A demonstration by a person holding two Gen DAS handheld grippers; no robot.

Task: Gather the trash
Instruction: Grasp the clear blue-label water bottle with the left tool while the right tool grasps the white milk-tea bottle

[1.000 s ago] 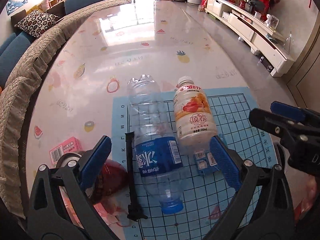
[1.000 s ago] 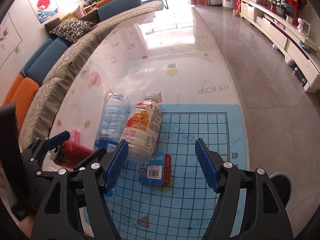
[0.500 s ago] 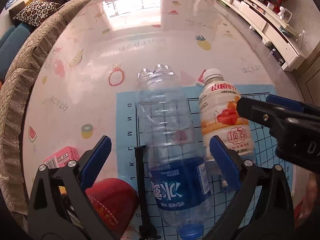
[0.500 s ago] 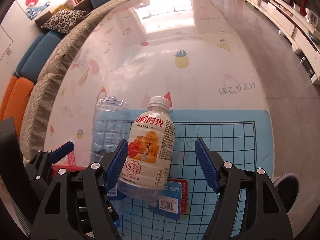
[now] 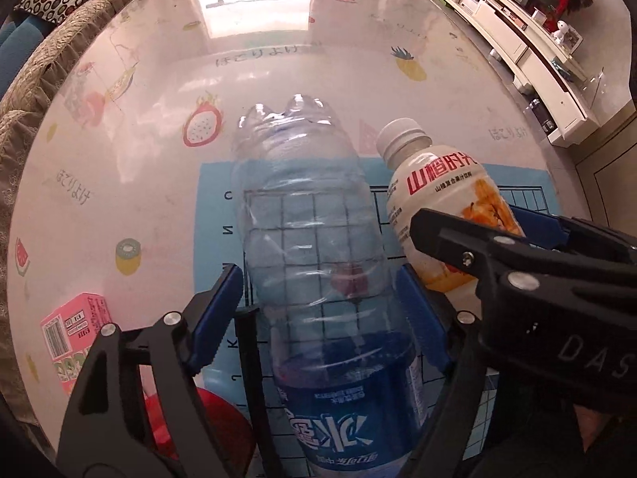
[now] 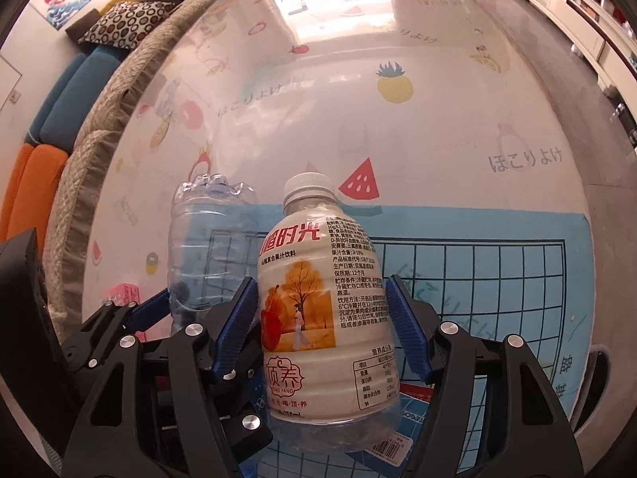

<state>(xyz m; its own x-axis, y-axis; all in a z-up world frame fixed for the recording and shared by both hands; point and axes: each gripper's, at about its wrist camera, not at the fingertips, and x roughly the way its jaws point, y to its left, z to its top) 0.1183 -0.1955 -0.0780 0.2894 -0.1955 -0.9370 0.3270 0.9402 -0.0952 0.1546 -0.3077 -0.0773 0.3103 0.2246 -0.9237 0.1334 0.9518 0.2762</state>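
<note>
A clear water bottle [image 5: 314, 247] with a blue label lies on the blue grid mat [image 5: 215, 207], its base pointing away. My left gripper [image 5: 318, 306] straddles its middle, pads close to both sides, still open. A white juice bottle [image 6: 322, 302] with a white cap lies beside it. My right gripper [image 6: 322, 326] straddles that bottle, pads near its sides, open. The juice bottle also shows in the left wrist view [image 5: 442, 199], with the right gripper across it.
A pink carton [image 5: 75, 338] and a red can [image 5: 223, 430] lie at the left by the mat edge. A small blue and red packet [image 6: 398, 438] lies under the juice bottle. The sofa edge [image 6: 99, 139] runs along the left. A white cabinet [image 5: 529, 47] stands at the right.
Both grippers have moved forward and down over their bottles, and their jaws have narrowed around them. The bottles have not moved.
</note>
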